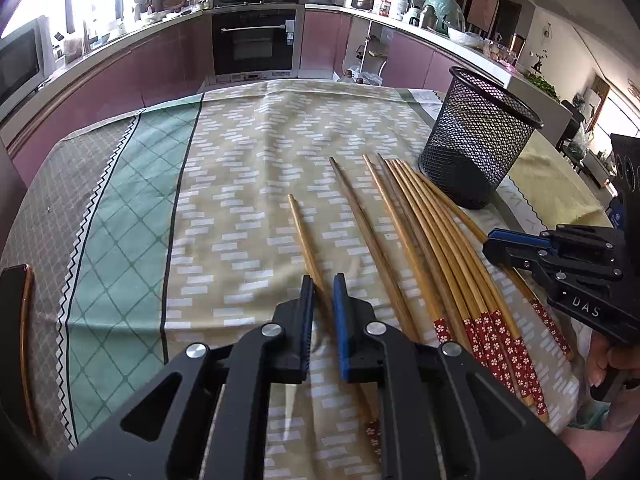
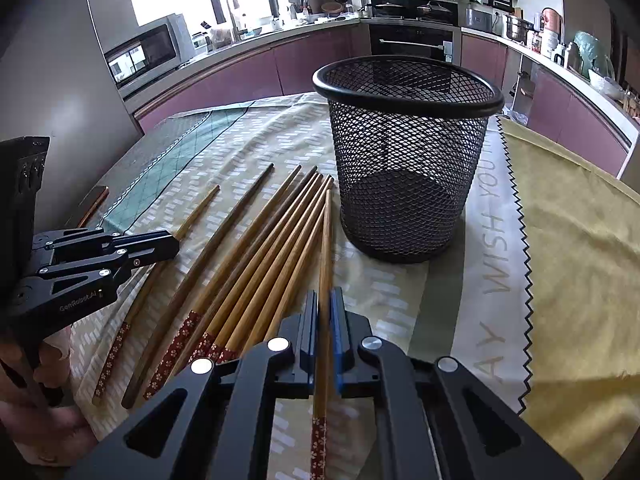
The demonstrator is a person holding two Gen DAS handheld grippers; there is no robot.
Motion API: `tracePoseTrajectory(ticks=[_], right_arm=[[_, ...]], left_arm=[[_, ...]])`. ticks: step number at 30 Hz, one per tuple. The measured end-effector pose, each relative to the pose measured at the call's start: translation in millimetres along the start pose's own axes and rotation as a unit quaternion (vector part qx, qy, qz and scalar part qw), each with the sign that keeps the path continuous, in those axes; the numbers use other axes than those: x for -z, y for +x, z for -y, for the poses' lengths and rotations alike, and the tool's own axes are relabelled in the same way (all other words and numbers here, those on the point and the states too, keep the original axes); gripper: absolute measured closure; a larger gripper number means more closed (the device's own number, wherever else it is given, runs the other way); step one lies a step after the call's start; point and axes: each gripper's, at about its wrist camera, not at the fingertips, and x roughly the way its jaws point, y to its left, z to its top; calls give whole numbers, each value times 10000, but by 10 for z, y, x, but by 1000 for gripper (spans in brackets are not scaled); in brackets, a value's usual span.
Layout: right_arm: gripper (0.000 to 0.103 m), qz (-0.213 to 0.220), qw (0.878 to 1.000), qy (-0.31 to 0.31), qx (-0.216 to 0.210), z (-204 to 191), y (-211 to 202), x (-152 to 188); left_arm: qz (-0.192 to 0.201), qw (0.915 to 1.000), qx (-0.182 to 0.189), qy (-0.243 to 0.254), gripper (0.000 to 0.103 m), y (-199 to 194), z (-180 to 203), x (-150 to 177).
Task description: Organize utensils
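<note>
A cloth-covered bench [image 1: 240, 152] is carrying an empty mesh cup [image 2: 404, 160] beside a fan of chopsticks [image 2: 256, 256]. Each tool is pinching one chopstick: left tool [image 1: 320, 292] the outermost [image 1: 306, 236], right tool [image 2: 325, 308] the nearest the cup [image 2: 327, 240]. Pickup is under way; next, I judge, both are needing lifting, upending and dropping into the cup.

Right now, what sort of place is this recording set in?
Very likely a home kitchen: a built-in oven under a stove with pans, a microwave on the counter, and a cloth-covered table holding chopsticks beside a mesh basket.
</note>
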Motion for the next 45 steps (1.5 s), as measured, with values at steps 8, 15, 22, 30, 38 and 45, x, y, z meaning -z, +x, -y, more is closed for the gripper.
tracePoseTrajectory(ticks=[8, 15, 22, 30, 38, 45], right_arm=[[98, 357, 9990, -123, -251, -19, -270, -47], [98, 993, 9942, -94, -396, 64, -679, -204], [98, 1609, 9854, -44, -561, 150, -1032, -419], [98, 2220, 9727, -193, -650, 257, -1382, -804], [98, 2264, 9712, -142, -727, 381, -1347, -974], [98, 2083, 9751, -49, -764, 461, -1202, -888]], left_arm=[[271, 9993, 243, -40, 96, -254, -11, -74], [725, 9958, 536, 155, 96, -657, 106, -277], [1356, 9864, 897, 224, 97, -1147, 213, -542], [2046, 9684, 1394, 290, 102, -1542, 408, -986], [2036, 9661, 1543, 376, 102, -1531, 542, -1156], [1357, 9817, 1275, 387, 101, -1040, 423, -1003]])
